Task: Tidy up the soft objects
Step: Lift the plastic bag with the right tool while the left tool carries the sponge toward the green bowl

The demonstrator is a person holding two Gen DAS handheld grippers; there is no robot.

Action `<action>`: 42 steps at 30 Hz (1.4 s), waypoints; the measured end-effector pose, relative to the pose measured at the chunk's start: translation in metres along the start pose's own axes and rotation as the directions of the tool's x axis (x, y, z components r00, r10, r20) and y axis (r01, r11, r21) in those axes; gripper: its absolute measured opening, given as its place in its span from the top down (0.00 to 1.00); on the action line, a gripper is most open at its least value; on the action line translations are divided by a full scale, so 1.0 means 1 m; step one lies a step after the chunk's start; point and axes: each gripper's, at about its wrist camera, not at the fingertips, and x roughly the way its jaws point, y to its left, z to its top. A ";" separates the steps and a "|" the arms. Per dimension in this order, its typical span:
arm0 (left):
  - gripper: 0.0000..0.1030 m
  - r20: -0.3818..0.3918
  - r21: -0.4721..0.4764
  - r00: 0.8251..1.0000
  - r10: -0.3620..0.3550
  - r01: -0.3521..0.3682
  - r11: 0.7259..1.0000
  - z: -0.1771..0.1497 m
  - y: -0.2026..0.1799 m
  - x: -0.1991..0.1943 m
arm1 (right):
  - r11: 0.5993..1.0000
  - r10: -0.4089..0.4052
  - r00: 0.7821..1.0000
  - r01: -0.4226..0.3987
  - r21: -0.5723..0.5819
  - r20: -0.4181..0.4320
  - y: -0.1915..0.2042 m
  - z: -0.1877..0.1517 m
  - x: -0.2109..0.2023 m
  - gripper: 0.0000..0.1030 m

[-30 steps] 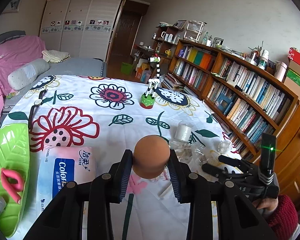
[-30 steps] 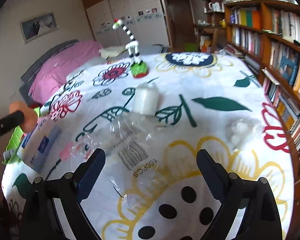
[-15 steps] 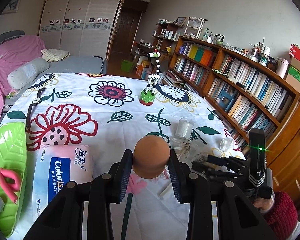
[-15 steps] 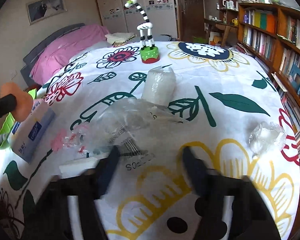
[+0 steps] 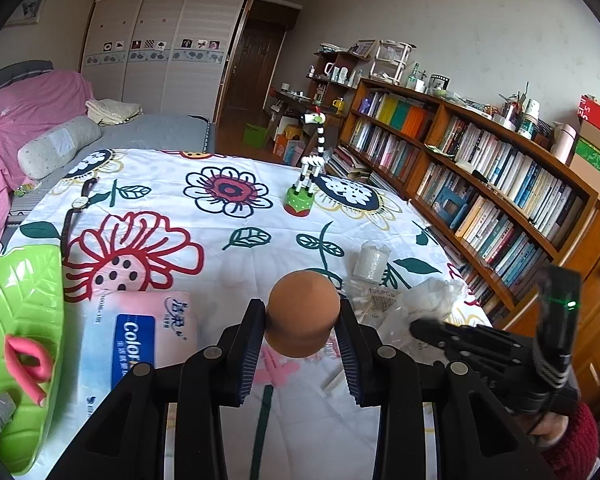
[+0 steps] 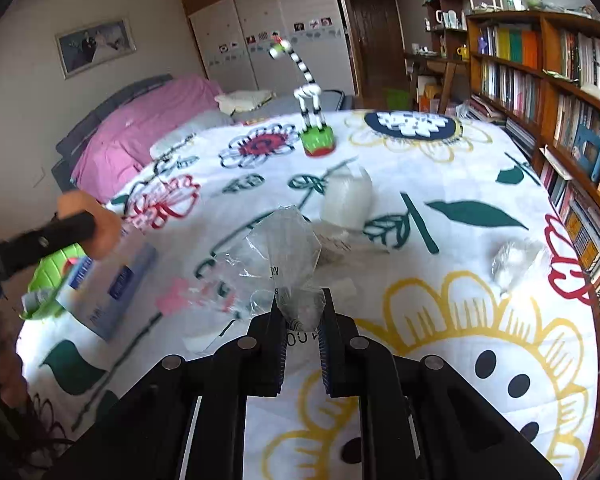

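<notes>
— Flowered cloth covers the counter point(image 5: 228, 248); what sits at the left edge of the left wrist view?
— Lower left, a green leaf-shaped tray point(image 5: 16, 320) with a pink loop lying in it. Just right of it lies a pink-and-blue tissue pack point(image 5: 136, 340).
— And the middle?
— The left tool point(image 5: 302, 344) is pinching a brown sponge ball point(image 5: 302, 318) between its two fingers, held above the cloth. Beyond it, in the upper centre, a striped giraffe toy point(image 5: 310, 176) stands upright.
— Further right?
— A white roll point(image 5: 374, 260), then crumpled clear wrapping, and the right tool low at the right edge.
— What about the right wrist view?
— The right tool point(image 6: 302, 336) is pressed onto a clear plastic bag point(image 6: 288, 256), its gathered end caught between the fingers in the lower centre. Another small clear wrapper point(image 6: 518, 260) lies well apart at right.
</notes>
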 end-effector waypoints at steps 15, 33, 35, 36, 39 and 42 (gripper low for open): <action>0.63 0.032 -0.066 0.998 0.063 -0.061 0.996 0.003 0.053 -0.020 | 1.000 0.023 0.998 -0.024 0.008 0.051 0.048 0.030 0.011 0.86; 0.63 0.048 -0.159 0.986 0.160 -0.151 0.976 0.006 0.130 -0.040 | 0.995 0.099 0.995 -0.099 0.000 0.028 0.129 0.078 0.087 0.86; 0.63 0.046 -0.174 0.984 0.171 -0.161 0.972 0.006 0.138 -0.042 | 0.993 0.120 0.993 -0.119 -0.013 0.022 0.142 0.083 0.093 0.86; 0.62 0.044 -0.186 0.983 0.179 -0.168 0.968 0.004 0.143 -0.044 | 0.992 0.128 0.992 -0.127 -0.021 0.019 0.149 0.085 0.096 0.86; 0.61 0.037 -0.212 0.979 0.198 -0.186 0.959 0.001 0.155 -0.046 | 0.987 0.155 0.988 -0.155 -0.047 0.010 0.171 0.087 0.103 0.86; 0.61 0.033 -0.225 0.973 0.228 -0.215 0.950 -0.004 0.163 -0.050 | 0.980 0.188 0.982 -0.187 -0.064 0.001 0.190 0.085 0.108 0.86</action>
